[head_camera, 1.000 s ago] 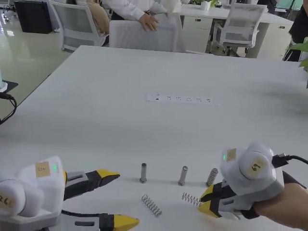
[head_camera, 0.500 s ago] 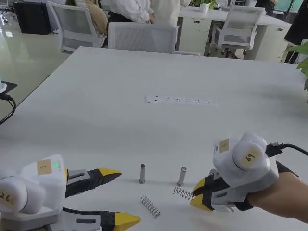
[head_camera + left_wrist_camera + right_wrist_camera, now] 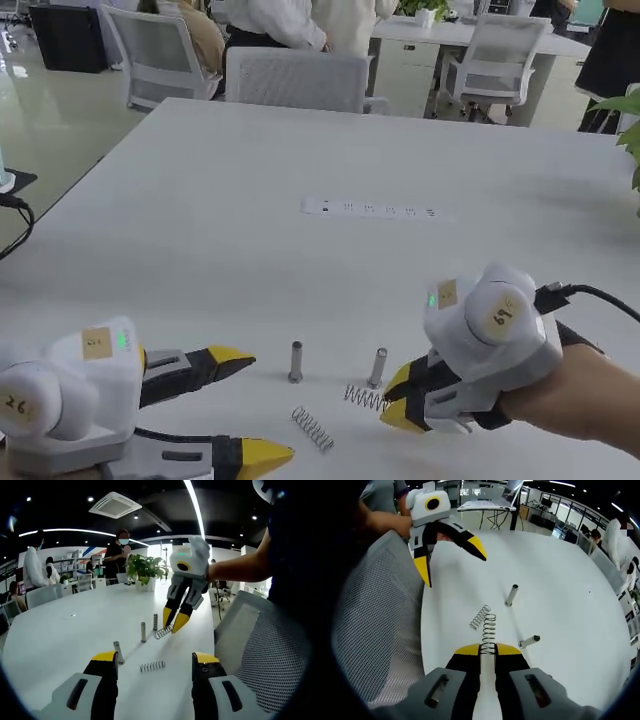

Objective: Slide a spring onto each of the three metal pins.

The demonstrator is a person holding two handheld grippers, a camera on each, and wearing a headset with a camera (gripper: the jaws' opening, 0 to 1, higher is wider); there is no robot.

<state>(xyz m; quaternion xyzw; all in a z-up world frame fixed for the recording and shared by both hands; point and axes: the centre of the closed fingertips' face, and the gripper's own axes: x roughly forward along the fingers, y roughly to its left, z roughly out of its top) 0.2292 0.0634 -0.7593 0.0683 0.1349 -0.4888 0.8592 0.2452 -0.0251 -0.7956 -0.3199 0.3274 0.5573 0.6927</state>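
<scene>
My right gripper (image 3: 389,401) is shut on one end of a spring (image 3: 362,397), held level just right of the middle pin (image 3: 379,367). In the right gripper view that spring (image 3: 489,629) sticks out from the shut jaws, with a pin (image 3: 529,641) lying close on the right. A bare pin (image 3: 296,360) stands further left. A loose spring (image 3: 313,427) lies on the white table (image 3: 200,230) in front of the pins. In the left gripper view a third pin (image 3: 155,621) carries a spring. My left gripper (image 3: 248,405) is open and holds nothing, left of the pins.
A white power strip (image 3: 368,208) lies mid-table. Office chairs (image 3: 295,78) and people stand beyond the far edge. A grey mesh chair (image 3: 260,645) is close behind the table's near edge. A plant (image 3: 630,115) leans in at the right.
My right gripper has carried its spring leftward toward the middle pin and now covers the spring-bearing pin in the head view. The left gripper has stayed put.
</scene>
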